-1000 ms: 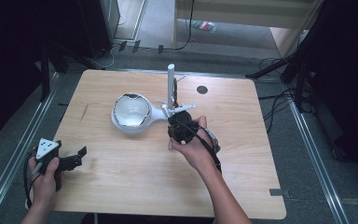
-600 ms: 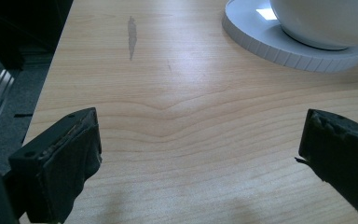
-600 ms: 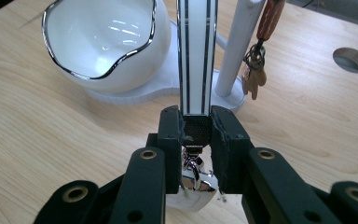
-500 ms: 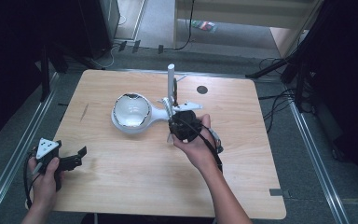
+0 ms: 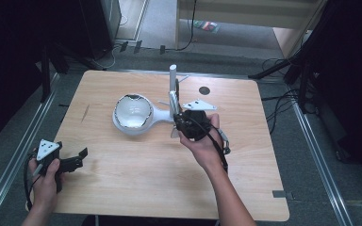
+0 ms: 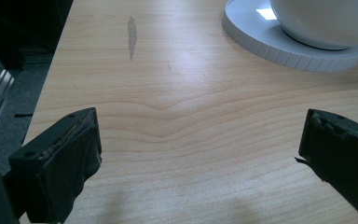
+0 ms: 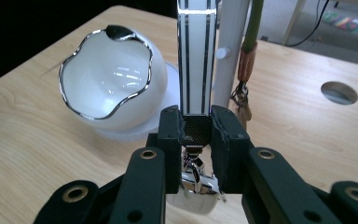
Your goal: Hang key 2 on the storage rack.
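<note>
While the right gripper pinches the lower end of a white strip with black lines, its jaws hold it upright, likely to steady it beside the white post it stands against (what the strip is, I cannot tell). Just beyond sits the white bowl on its round base. Far off at the counter edge, the left gripper waits spread wide, holding nothing.

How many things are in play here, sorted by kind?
Black hand-held grippers: 2 (left gripper, right gripper)
White shell-shaped bowl with a silver rim: 1
White upright post: 1
White band with black stripes: 1
Total: 5
</note>
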The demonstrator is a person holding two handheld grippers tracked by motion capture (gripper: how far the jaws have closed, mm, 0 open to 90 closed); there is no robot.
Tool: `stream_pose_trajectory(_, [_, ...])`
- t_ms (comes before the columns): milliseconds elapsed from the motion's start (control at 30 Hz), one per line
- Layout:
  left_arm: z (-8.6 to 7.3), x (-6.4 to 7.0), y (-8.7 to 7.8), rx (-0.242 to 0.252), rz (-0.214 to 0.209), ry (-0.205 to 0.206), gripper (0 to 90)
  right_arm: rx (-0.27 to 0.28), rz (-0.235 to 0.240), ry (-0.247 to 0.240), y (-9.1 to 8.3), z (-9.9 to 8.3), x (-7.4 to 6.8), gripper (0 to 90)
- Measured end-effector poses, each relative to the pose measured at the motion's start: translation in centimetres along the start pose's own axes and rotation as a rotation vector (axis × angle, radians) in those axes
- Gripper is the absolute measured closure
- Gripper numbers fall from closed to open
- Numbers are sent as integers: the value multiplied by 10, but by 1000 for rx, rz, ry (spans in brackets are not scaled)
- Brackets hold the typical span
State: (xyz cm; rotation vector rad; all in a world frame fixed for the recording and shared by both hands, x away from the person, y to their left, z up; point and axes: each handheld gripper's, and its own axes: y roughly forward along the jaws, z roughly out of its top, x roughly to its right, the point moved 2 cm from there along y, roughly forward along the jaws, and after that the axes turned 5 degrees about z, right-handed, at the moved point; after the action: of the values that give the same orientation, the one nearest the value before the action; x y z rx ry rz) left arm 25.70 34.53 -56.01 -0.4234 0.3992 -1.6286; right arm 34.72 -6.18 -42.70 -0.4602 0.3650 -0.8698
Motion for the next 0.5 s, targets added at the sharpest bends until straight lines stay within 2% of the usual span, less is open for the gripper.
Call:
stream_pose_trajectory(100, [0,0,0,3,1,-4,0,28,21,16,-2,0,4,762])
stream_pose_trajectory(167, [0,0,0,3,0,-4,0,42,19,22,-2,0,7,762])
stream_pose_trajectory(367, [0,0,0,3,0,-4,0,48,39,36,-3,-2,13,761])
stream_pose_trajectory(500, [0,0,0,2,1,-4,0,45,-2,27,-2,-5,13,762])
